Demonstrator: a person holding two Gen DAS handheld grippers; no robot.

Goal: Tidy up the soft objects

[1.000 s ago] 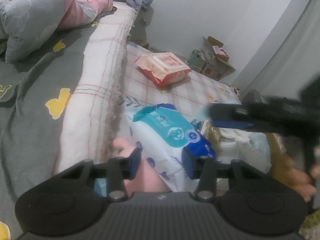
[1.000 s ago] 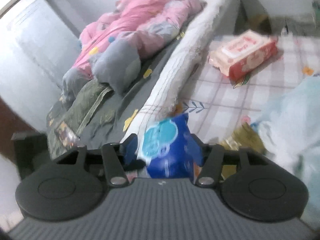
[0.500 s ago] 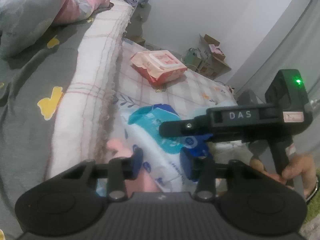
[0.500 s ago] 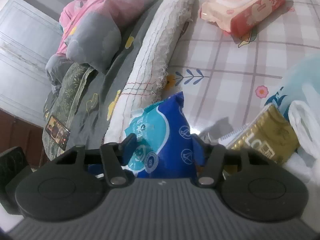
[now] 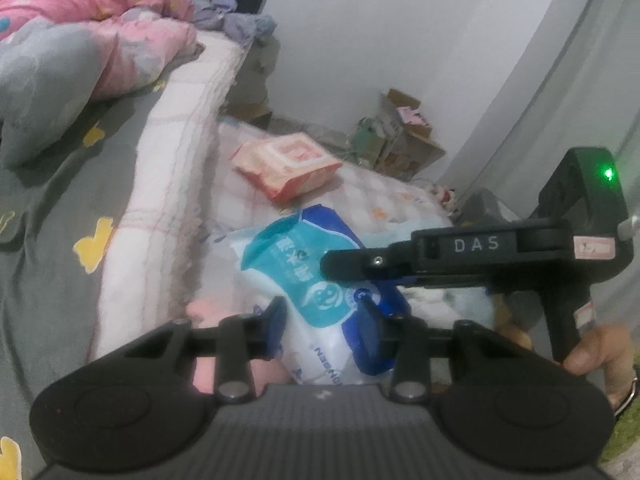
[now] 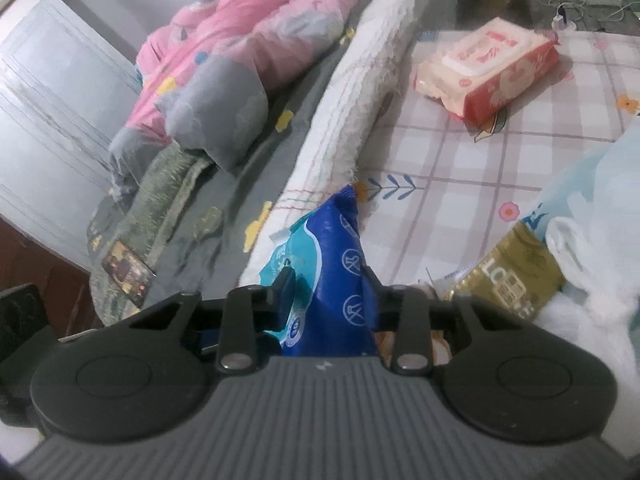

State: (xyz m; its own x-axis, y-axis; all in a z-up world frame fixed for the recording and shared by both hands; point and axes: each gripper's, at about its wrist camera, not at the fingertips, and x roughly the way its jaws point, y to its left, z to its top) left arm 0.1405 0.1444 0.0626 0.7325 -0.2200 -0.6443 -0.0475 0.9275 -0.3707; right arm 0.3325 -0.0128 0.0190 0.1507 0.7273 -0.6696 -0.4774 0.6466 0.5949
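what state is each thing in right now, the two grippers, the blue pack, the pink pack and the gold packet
left gripper: shut on the blue wipes pack, jaws just closing
right gripper: shut on the same pack, jaws just closing
blue wipes pack: held between both grippers, squeezed
pink wipes pack: lying flat on the checked sheet, lid closed, untouched
gold packet: lying beside the white plastic bag

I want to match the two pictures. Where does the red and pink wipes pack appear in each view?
Left wrist view: the red and pink wipes pack lies above centre, on the checked sheet.
Right wrist view: the pack lies upper right, on the same sheet.
Shared landmark: the blue wipes pack, between both tools.
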